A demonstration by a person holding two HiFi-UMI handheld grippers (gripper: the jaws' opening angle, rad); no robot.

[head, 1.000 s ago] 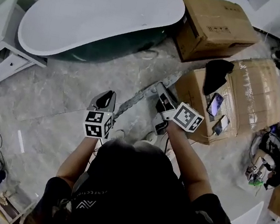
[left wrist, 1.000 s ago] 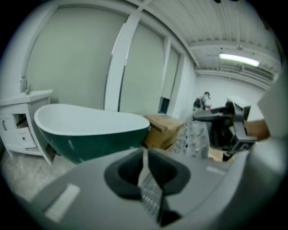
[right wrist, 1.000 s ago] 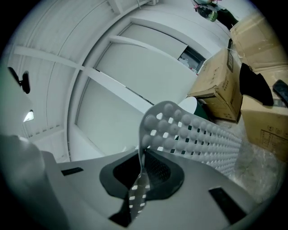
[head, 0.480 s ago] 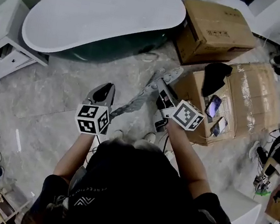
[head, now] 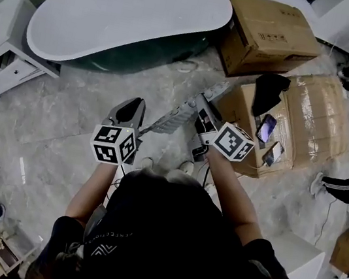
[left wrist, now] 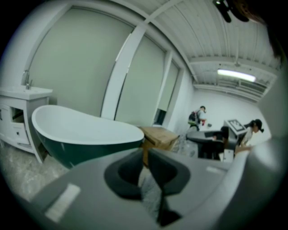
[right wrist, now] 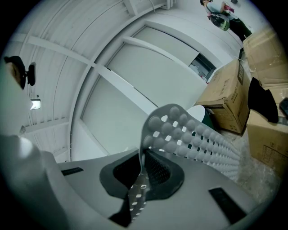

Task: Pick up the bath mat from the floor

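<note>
the bath mat, a grey sheet with rows of bumps and holes, hangs between the 2 grippers, above the marble-look floor. the left gripper has its jaws pressed together on a grey fold of the mat. the right gripper pinches the mat's edge between its dark pads. from there the sheet arches up and away toward the cardboard box.

both bare forearms reach forward from the body, elbows bent. the left hand is lower in the head view and nearer the person. the right hand is farther forward and to the right, near a plastic-wrapped carton. each gripper's marker cube faces up toward the head camera. the left gripper points toward the bathtub.

the head view shows the mat only as a narrow band seen almost edge-on, running from beside the left gripper up past the right one. it does not show either grip. the right gripper view shows the mat's bumps and square holes and the thin edge caught in the pads, and its room looks tilted. the left gripper view shows just a small grey wedge between the jaws, with the tub beyond and people at desks far off. whether the mat's far end touches the floor cannot be told.
</note>
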